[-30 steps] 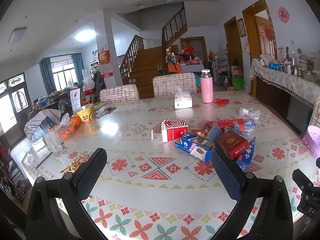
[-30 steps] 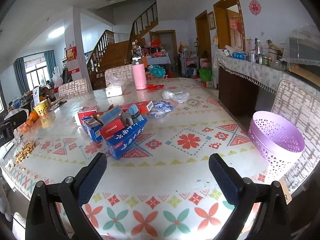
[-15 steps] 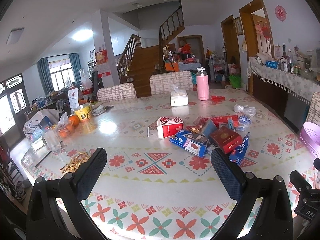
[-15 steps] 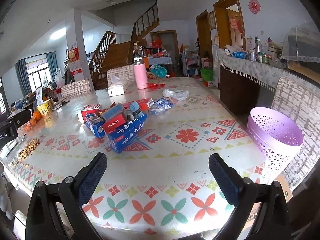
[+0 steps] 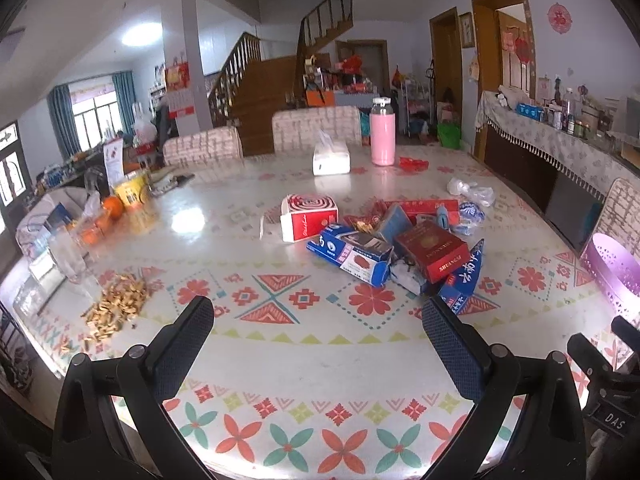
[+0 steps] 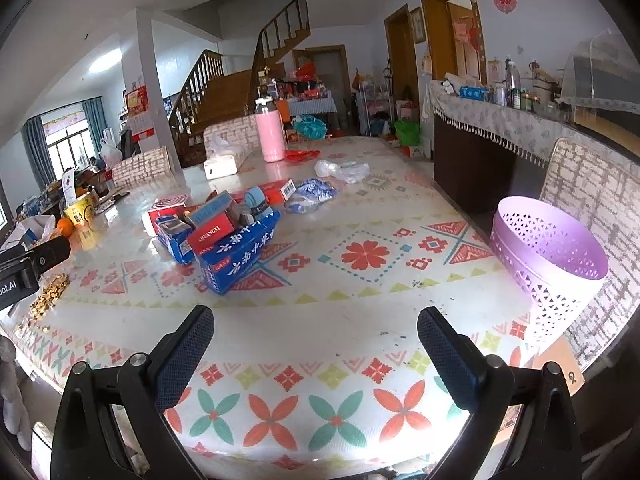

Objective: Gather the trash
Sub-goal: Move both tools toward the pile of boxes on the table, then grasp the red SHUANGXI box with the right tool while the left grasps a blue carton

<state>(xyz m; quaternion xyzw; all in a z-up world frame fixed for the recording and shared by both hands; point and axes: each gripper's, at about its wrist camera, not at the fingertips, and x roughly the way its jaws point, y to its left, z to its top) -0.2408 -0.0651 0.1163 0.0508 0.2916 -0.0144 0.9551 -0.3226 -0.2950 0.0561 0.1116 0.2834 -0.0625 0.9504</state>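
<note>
A heap of empty cartons lies mid-table: a dark red box, a blue carton and a red-and-white box. From the right wrist view the same heap shows a long blue carton in front. Clear plastic bags and a blue wrapper lie behind. A lilac perforated bin stands at the table's right edge. My left gripper and right gripper both hover open and empty over the near edge, short of the heap.
A pile of nut shells lies at the left. Further back stand a pink flask, a tissue box, oranges and a yellow tub. Chairs line the far side; a sideboard runs along the right.
Both grippers have drawn back and risen slightly from the table, so more of the near tablecloth shows. The jaws stay open and nothing on the table has moved.
</note>
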